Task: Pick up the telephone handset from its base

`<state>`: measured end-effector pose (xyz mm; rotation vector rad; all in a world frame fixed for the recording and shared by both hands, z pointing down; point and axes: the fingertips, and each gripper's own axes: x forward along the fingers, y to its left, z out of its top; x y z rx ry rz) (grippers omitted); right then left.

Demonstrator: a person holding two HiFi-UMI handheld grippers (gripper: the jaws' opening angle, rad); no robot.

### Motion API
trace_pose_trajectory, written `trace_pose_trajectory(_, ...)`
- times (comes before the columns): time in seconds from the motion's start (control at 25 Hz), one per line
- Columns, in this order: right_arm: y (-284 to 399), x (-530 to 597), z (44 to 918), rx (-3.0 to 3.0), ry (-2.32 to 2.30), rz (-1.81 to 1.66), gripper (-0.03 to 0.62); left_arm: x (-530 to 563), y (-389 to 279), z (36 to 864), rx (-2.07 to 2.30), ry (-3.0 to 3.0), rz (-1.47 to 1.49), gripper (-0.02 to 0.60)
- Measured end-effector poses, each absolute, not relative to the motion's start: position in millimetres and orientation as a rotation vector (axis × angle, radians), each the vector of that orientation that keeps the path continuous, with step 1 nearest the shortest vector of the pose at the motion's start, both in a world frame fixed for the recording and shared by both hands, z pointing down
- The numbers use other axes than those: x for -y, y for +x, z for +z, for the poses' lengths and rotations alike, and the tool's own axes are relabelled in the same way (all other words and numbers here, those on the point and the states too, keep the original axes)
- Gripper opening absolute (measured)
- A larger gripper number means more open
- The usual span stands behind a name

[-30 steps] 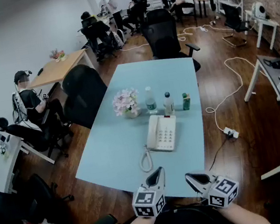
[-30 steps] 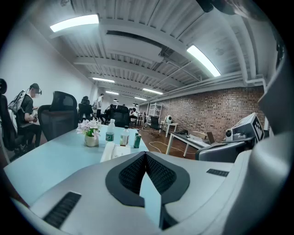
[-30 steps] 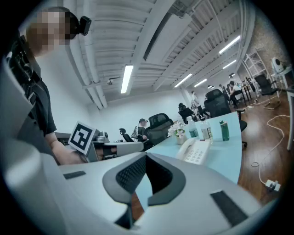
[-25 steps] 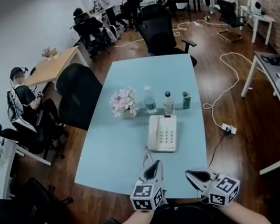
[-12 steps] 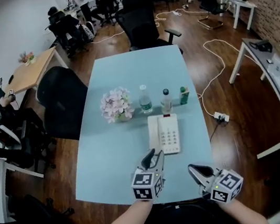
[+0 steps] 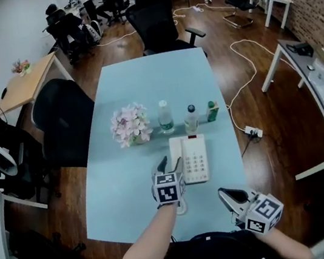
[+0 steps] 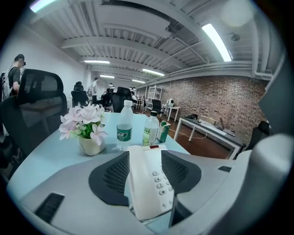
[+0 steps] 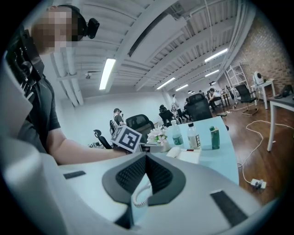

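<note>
My pale blue worktop [image 6: 153, 78], mid-frame

A pot of pink flowers [image 6: 130, 125] stands left of centre. To its right I see a row: a clear bottle [image 6: 165, 116], a second bottle [image 6: 191, 118], a green carton [image 6: 212, 111]. The white telephone [image 6: 194, 158] lies just below them.

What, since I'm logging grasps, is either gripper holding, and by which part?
Nothing. The left gripper is opening its jaws, pads clear of the telephone handset just ahead; the right gripper is shut on nothing.
</note>
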<state>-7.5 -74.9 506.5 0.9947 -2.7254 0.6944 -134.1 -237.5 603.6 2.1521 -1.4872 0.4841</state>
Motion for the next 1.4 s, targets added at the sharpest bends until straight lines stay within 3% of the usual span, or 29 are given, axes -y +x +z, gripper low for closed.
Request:
trace_pose_trajectory(0.12,-9,85,508,2.727,0.991,0.713,0.015,255,-133,620,1.492,2.127,0.539,0.216)
trace_pose_trajectory(0.2,-10,90,511,2.725,0.974,0.725,0.015,267,-130,629,1.487,2.112,0.551,0.261)
trace_pose_trajectory(0.4,-9,100,517,2.718,0.952,0.744,0.015,292,-122,656,1.471,2.068,0.61,0.279)
trace_pose_trajectory(0.8,15,111,525,2.68,0.991,0.769,0.015,312,-117,704,1.469,1.983,0.703,0.279)
trace_pose_trajectory(1.4,8,114,524,2.695,0.972,0.763,0.015,308,-122,687,1.435,1.961,0.633,0.242)
